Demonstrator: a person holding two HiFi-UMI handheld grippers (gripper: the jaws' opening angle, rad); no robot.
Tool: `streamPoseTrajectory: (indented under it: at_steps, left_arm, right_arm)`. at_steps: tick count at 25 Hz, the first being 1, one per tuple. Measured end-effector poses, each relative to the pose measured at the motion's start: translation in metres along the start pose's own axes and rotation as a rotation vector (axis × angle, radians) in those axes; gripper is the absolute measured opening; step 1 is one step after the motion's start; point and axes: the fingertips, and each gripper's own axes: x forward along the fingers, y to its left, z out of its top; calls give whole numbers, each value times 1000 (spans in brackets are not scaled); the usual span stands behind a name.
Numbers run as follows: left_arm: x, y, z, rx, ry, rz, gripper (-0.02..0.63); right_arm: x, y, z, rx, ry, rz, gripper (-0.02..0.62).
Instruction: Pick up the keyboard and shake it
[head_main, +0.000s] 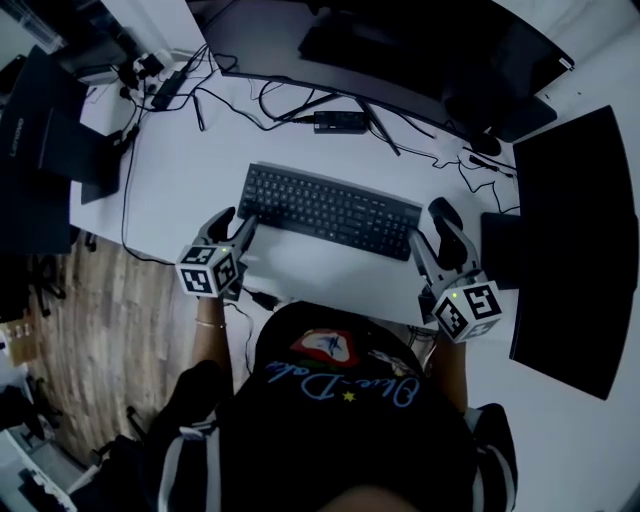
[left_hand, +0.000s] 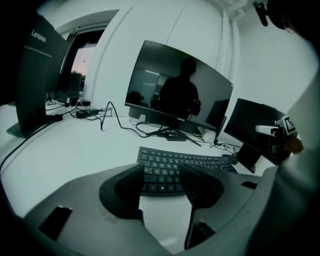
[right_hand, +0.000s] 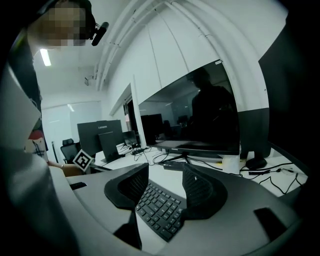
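Keyboard (head_main: 330, 211) location: flat on the white worktop (head_main: 190, 180), straight ahead of the person, not yet lifted. Its long axis runs from the person's left to right, with the right end lying slightly closer to the body than the left end.

Nearest to the body, both grippers sit over the near edge of the worktop, one at each short end of the keyboard.

- The left gripper (head_main: 236, 226) is at the near left corner. Its jaws stand well apart and hold nothing. In the left gripper view the left block of keys shows in the gap between the jaws, just ahead of the tips and slightly lower.
- The right gripper (head_main: 432, 232) is at the right end. Its jaws also stand well apart and hold nothing. In the right gripper view the right end of the keyboard lies in the gap and slightly below the pads. No pad appears to press on it, though contact at the lower edge cannot be confirmed from this angle.

Neither gripper is clearly nearer; the pair brackets the long axis. The coming move probably requires each gripper to advance inward along that axis, straddle the thin edge at its end, and close.

Beyond the keyboard, loose cables (head_main: 280, 105) cross the worktop. Behind them stands a wide monitor (head_main: 400, 50), clear of the lift path.
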Motion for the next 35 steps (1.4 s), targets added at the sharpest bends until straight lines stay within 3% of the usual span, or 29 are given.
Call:
streamPoseTrajectory:
  at_steps: [4,11,16,23,29,35]
  left_arm:
    - [17,27,-12,-61,48,-11,208]
    - [42,46,-22,-47,163,-54,245]
    - [57,46,-27,-30,251,-98,253]
    - [70,24,-30,-26,309,-182,264]
    - [69,27,-30,-29,305,-182,264]
    - [67,24,-26,-38,263,-160,264]
  right_arm:
    - [8,1,3,9,7,-31,179]
    - [18,4,8,21,-3,-89,179]
    - [21,1,5,41,1,-141,181]
    - [17,-10,-11,82,31,-195,193]
    - [16,-37,-44,137,89,-220,199]
    - [30,-61,-93,172,221,-204,204]
